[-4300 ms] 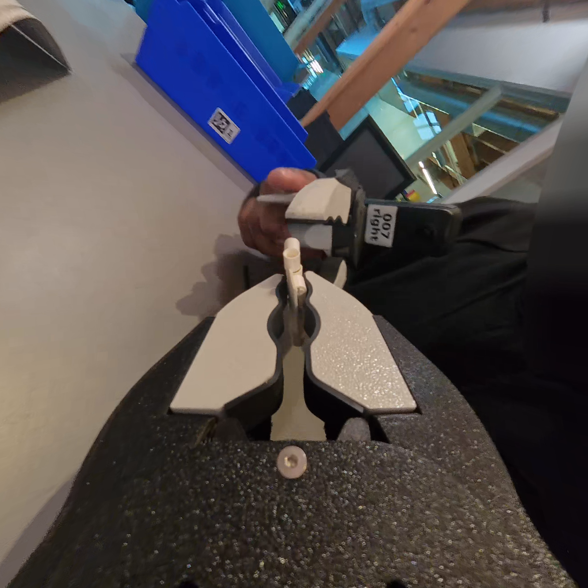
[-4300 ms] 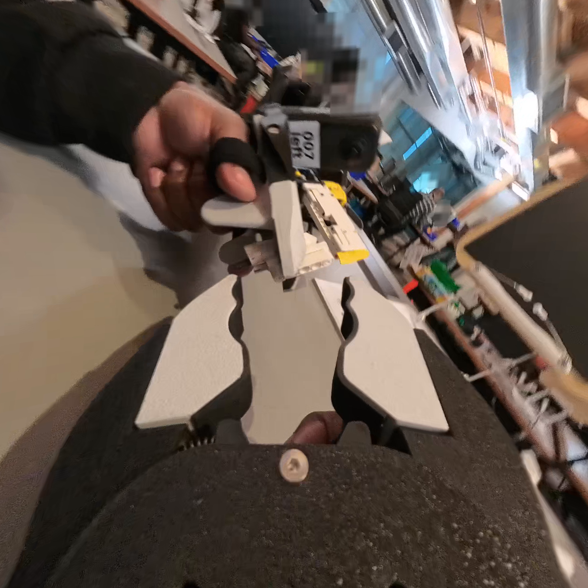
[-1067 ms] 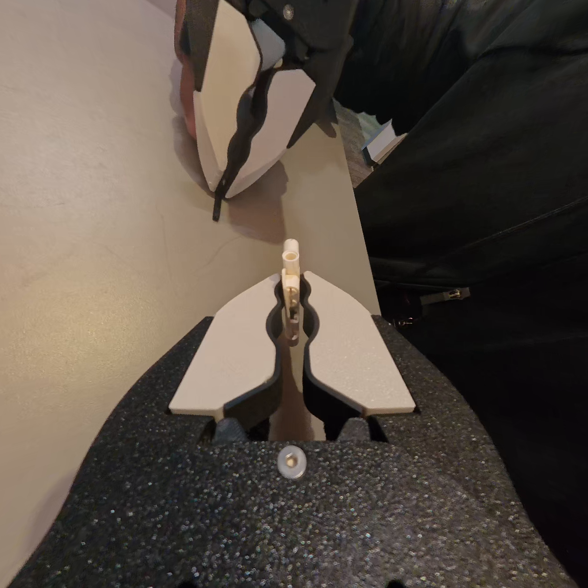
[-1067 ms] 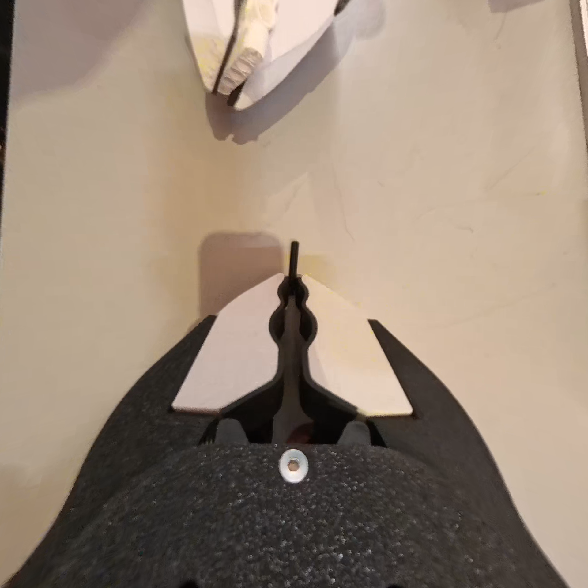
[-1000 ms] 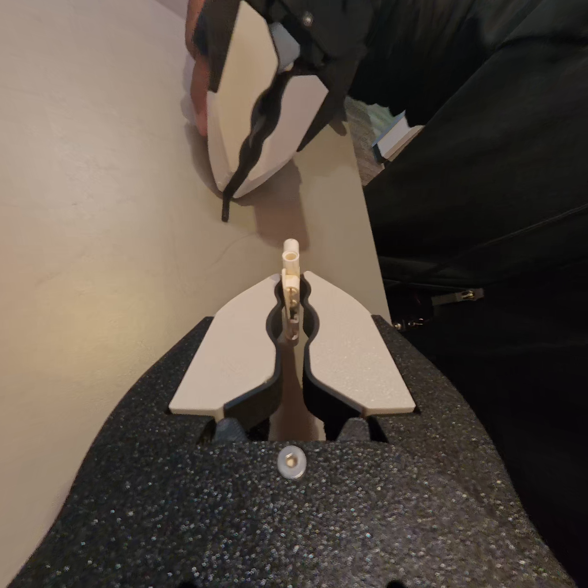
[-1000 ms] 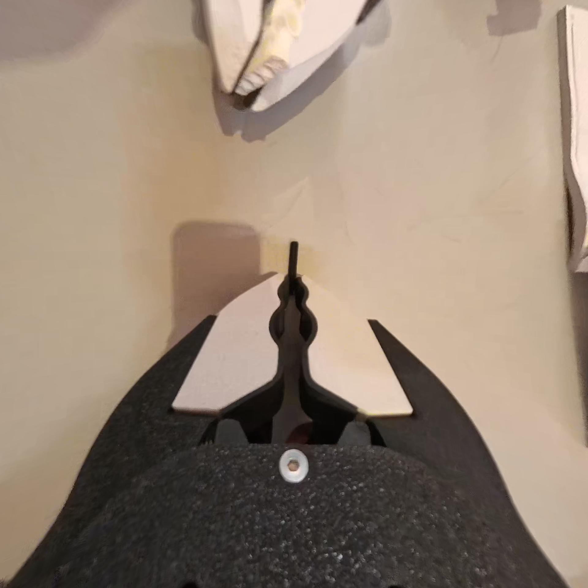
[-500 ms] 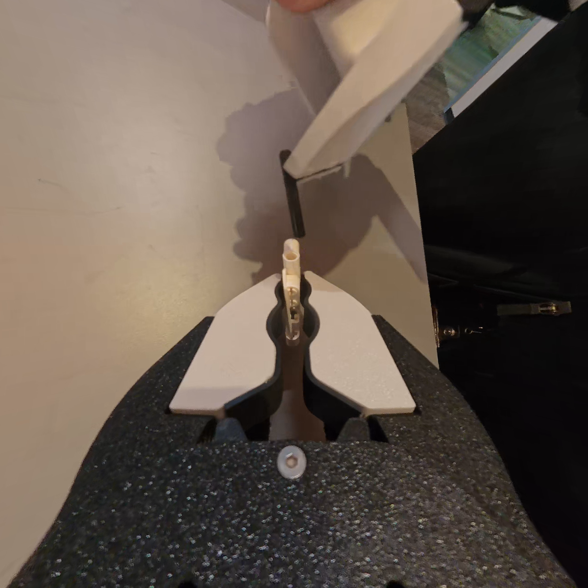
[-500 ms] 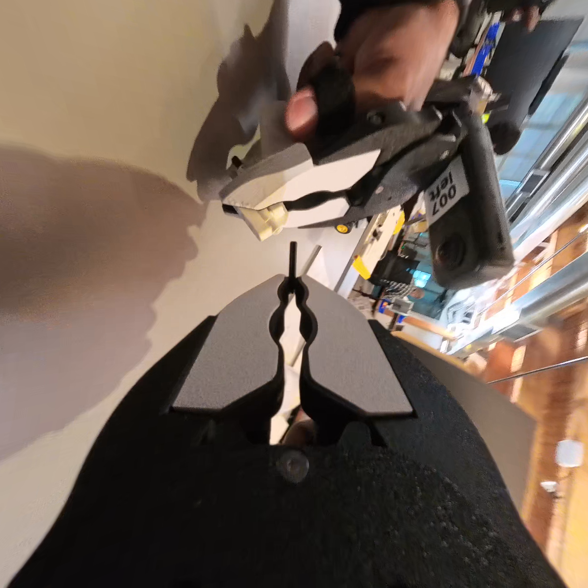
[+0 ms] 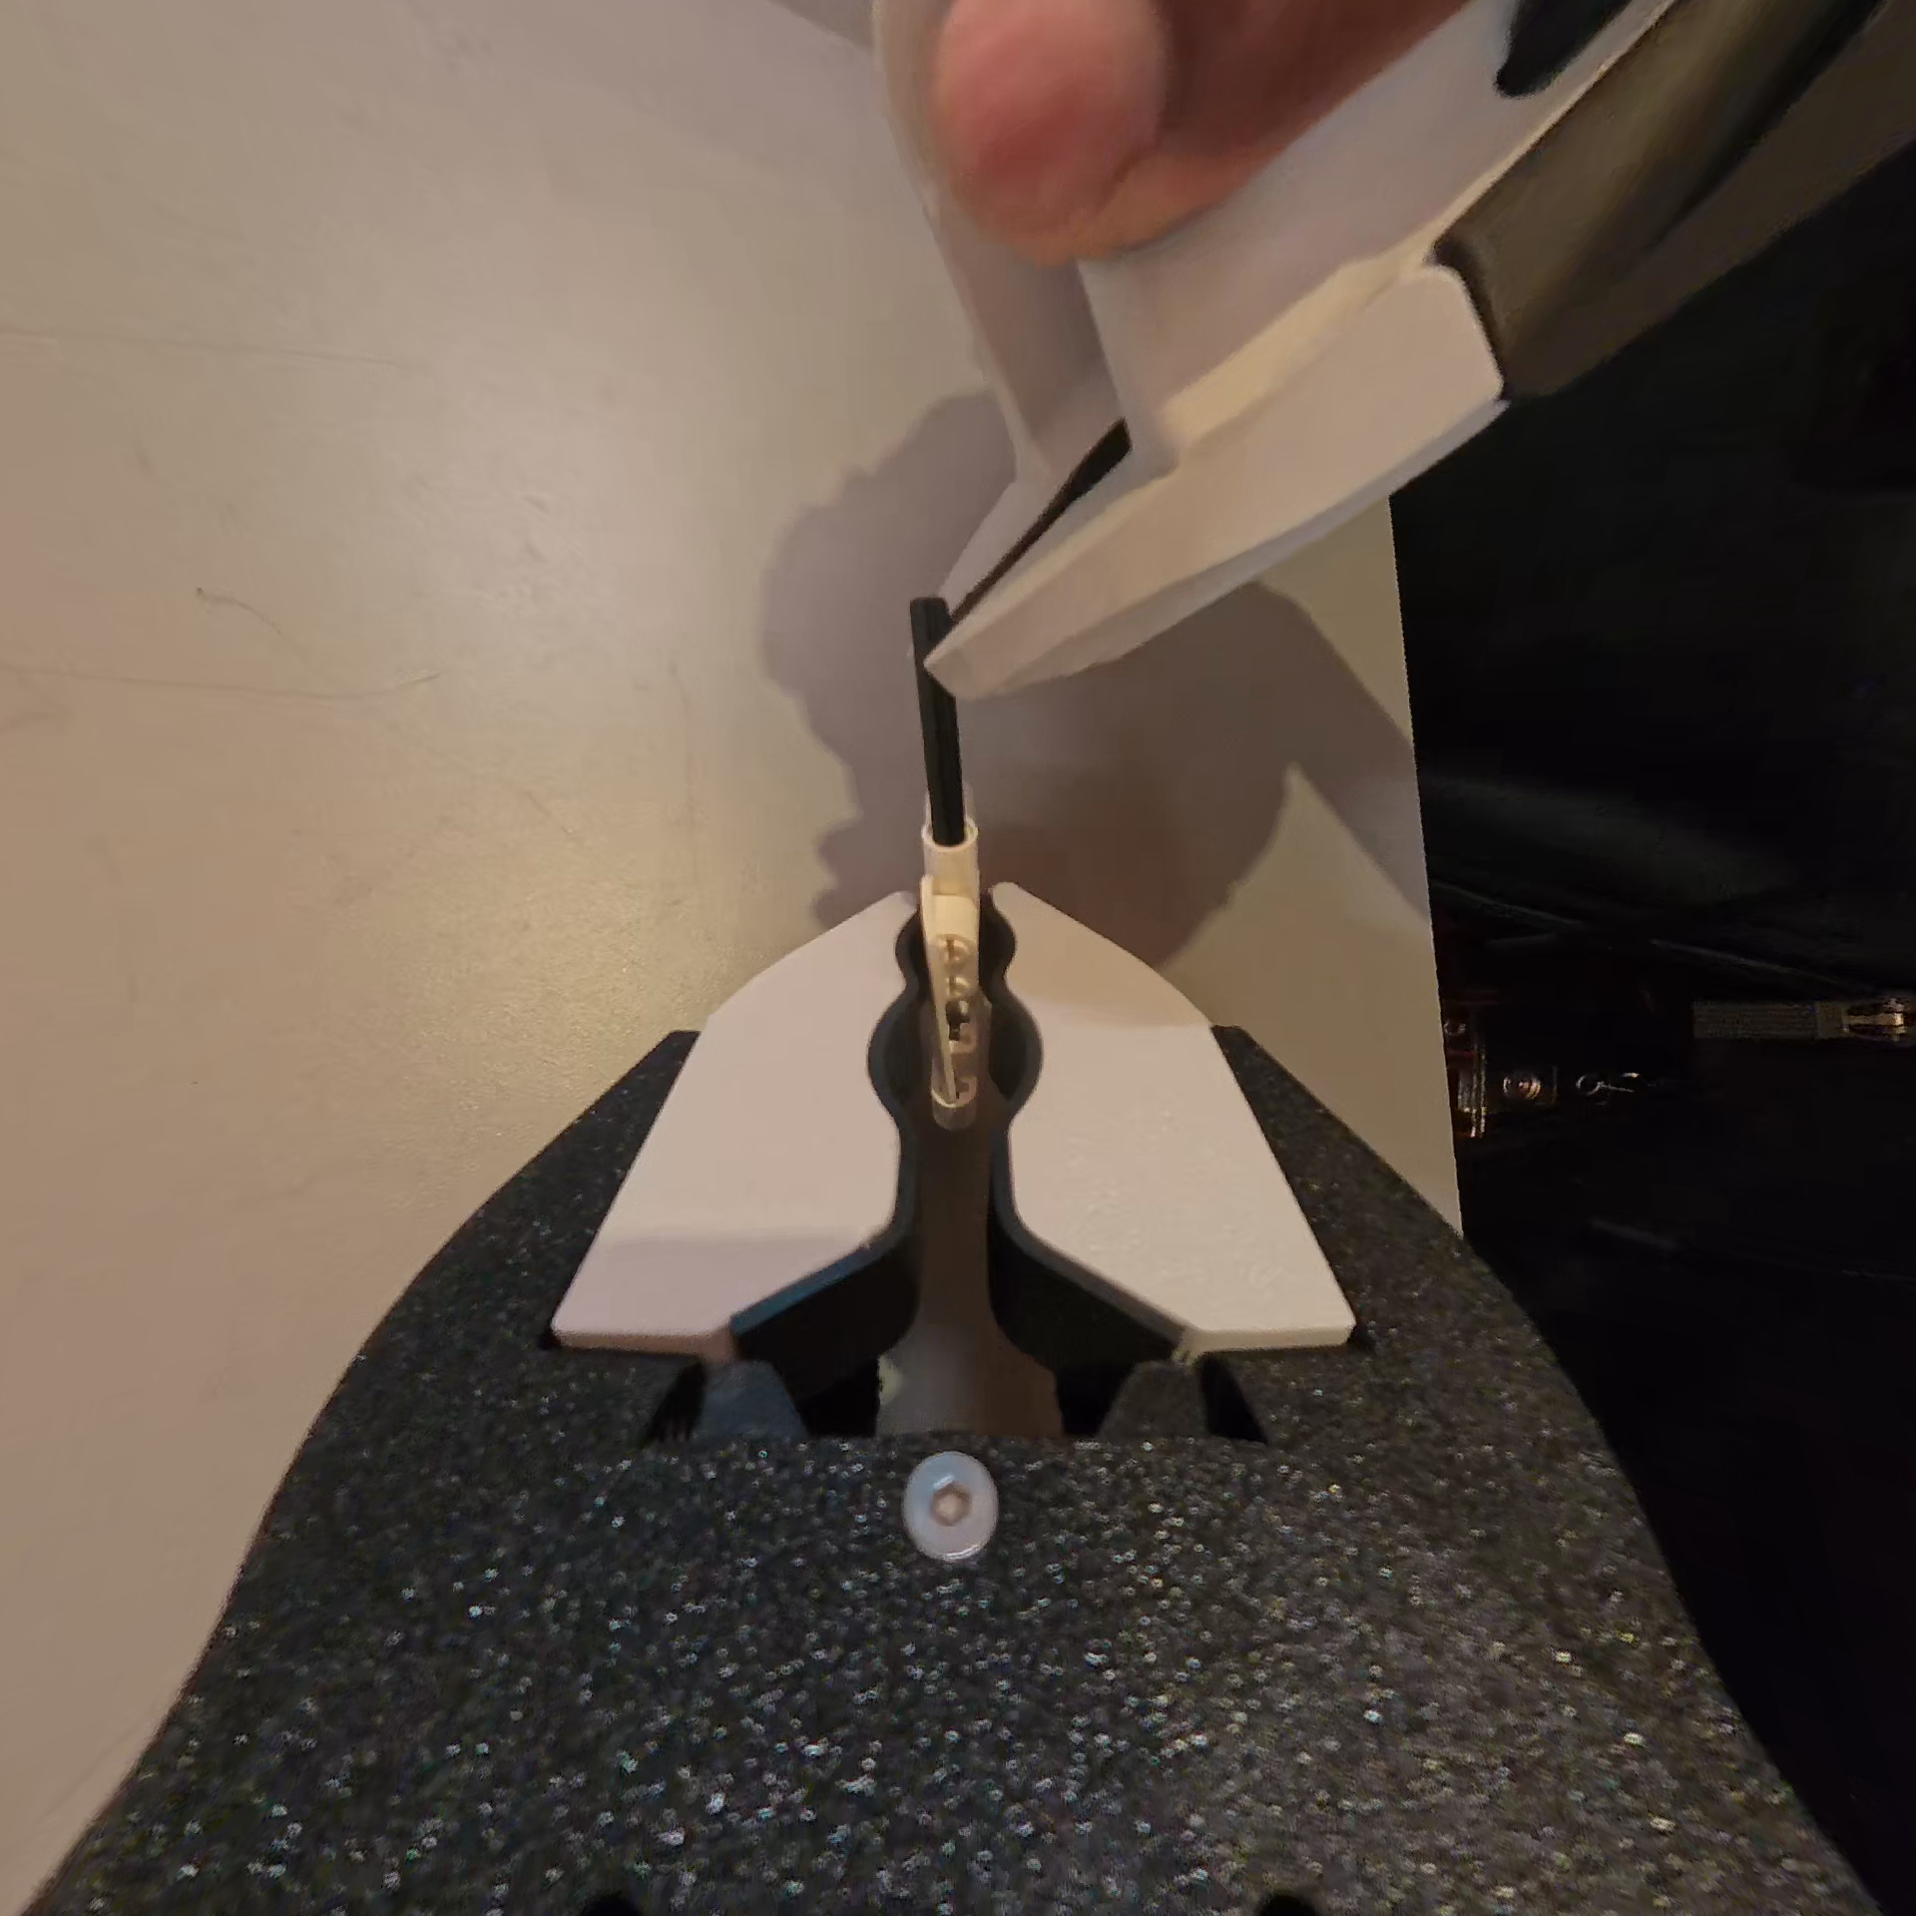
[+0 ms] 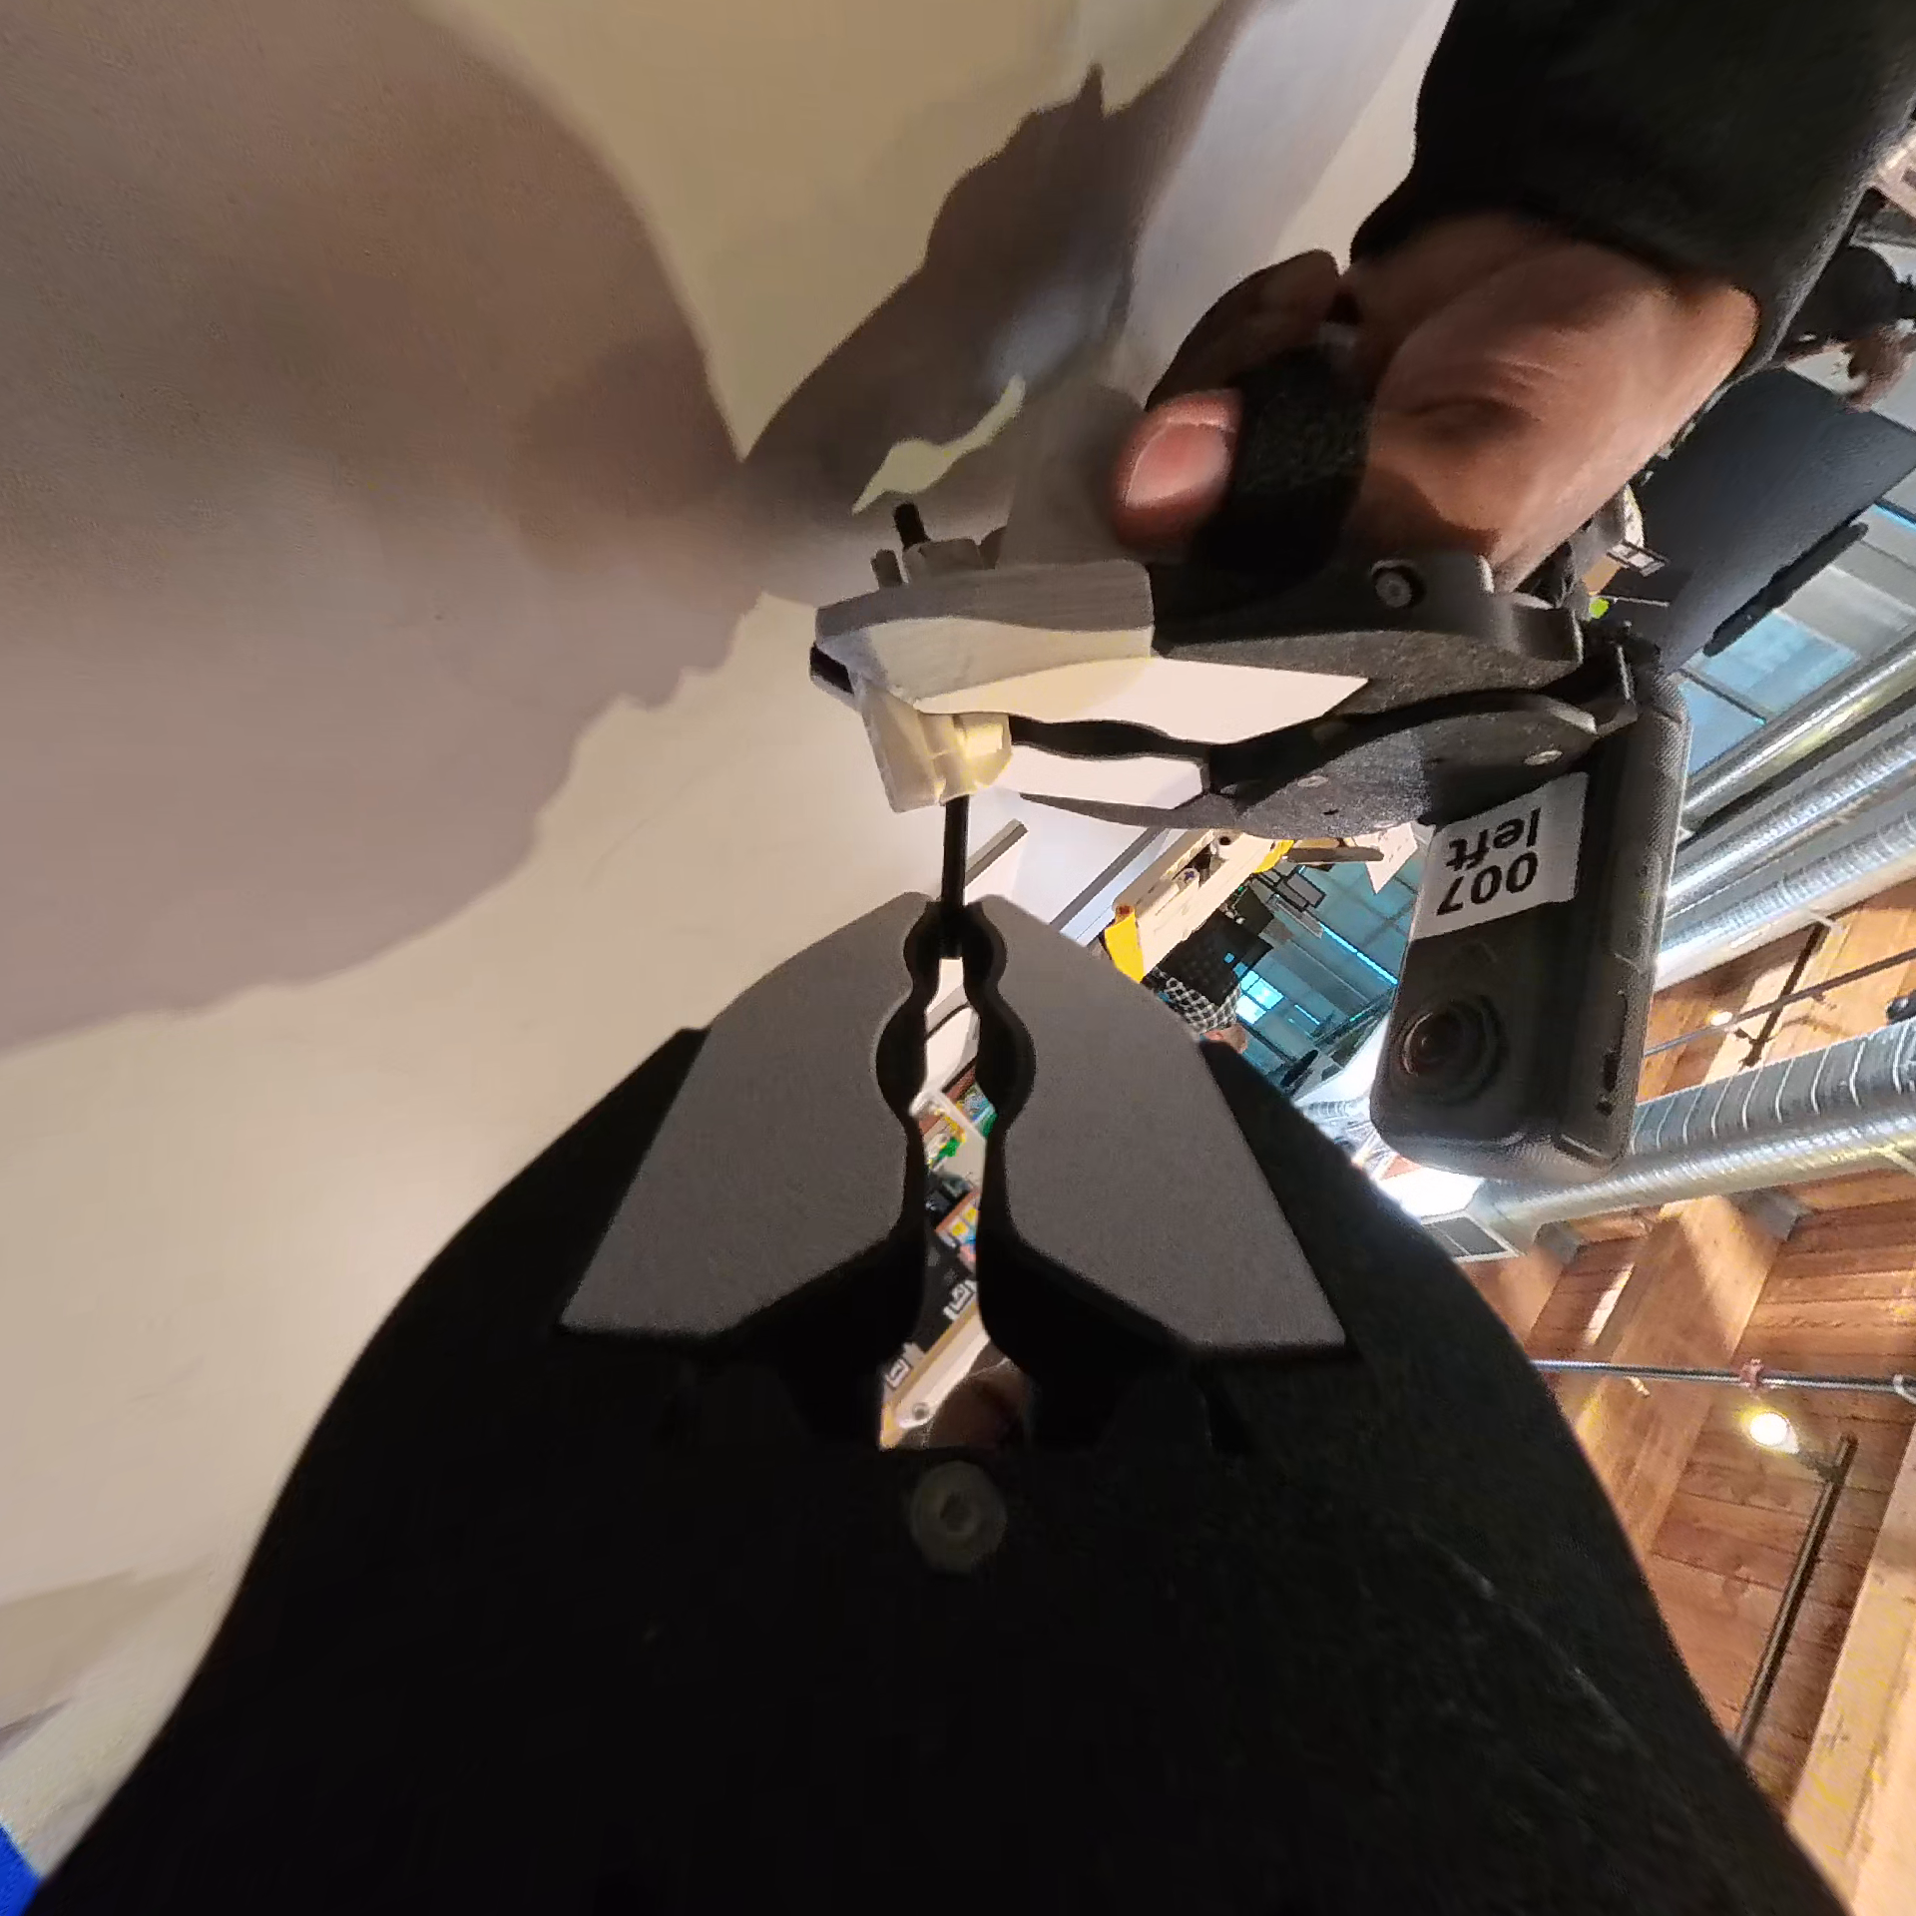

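Note:
My left gripper (image 9: 954, 912) is shut on a small cream plastic connector piece (image 9: 952, 881), whose open round end points forward past the fingertips. My right gripper (image 10: 952, 912) is shut on a thin black rod (image 10: 954, 845). The rod's far end sits in the cream piece's hole. In the left wrist view the right gripper (image 9: 949, 643) comes in from the upper right, tips pinching the black rod (image 9: 941, 747), which runs down into the cream piece. In the right wrist view the left gripper (image 10: 881, 715) lies across the upper middle with the cream piece (image 10: 938, 752) at its tips.
A pale beige tabletop (image 9: 363, 622) lies under both grippers; its edge (image 9: 1426, 933) runs along the right, with dark clothing beyond. A hand (image 10: 1452, 415) holds the left gripper. Pipes and wooden walls fill the right of the right wrist view. Some 5 centimeters of space lies between my two pairs of fingers.
The right gripper swung up from the table and brought the black rod to the cream piece; the rod's tip, just short of the hole half a second ago, now sits inside it.

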`<state>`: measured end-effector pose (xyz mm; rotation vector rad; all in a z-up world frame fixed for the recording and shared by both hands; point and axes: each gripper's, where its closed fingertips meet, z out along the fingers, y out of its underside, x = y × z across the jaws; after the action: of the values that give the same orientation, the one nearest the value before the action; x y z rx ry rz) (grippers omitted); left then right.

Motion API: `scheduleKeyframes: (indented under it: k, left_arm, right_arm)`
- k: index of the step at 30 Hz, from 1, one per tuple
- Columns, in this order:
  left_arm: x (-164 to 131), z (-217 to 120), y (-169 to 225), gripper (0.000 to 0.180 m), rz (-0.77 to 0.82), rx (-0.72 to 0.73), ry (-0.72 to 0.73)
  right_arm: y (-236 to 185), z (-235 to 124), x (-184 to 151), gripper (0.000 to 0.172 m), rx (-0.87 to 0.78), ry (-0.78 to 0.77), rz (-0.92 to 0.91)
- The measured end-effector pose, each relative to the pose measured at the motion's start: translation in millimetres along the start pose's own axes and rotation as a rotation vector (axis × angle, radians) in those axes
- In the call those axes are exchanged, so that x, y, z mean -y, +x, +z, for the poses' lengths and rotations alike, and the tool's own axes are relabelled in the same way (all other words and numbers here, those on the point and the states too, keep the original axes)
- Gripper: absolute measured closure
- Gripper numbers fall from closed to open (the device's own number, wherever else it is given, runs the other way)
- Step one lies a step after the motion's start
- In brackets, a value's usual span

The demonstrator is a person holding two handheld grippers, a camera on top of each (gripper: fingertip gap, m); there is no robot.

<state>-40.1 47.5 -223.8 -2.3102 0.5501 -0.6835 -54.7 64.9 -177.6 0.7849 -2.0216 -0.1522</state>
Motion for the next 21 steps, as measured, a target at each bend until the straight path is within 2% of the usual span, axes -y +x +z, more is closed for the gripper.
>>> scheduleKeyframes:
  k: [17,21]
  left_arm:
    - [-2,-1,-2,0.173,0.023,0.035,-0.028]
    - [-2,-3,-5,0.173,0.017,0.043,-0.015]
  right_arm:
    - [8,7,9,0.167,0.006,0.034,-0.079]
    - [12,9,6,0.161,-0.032,0.03,-0.058]
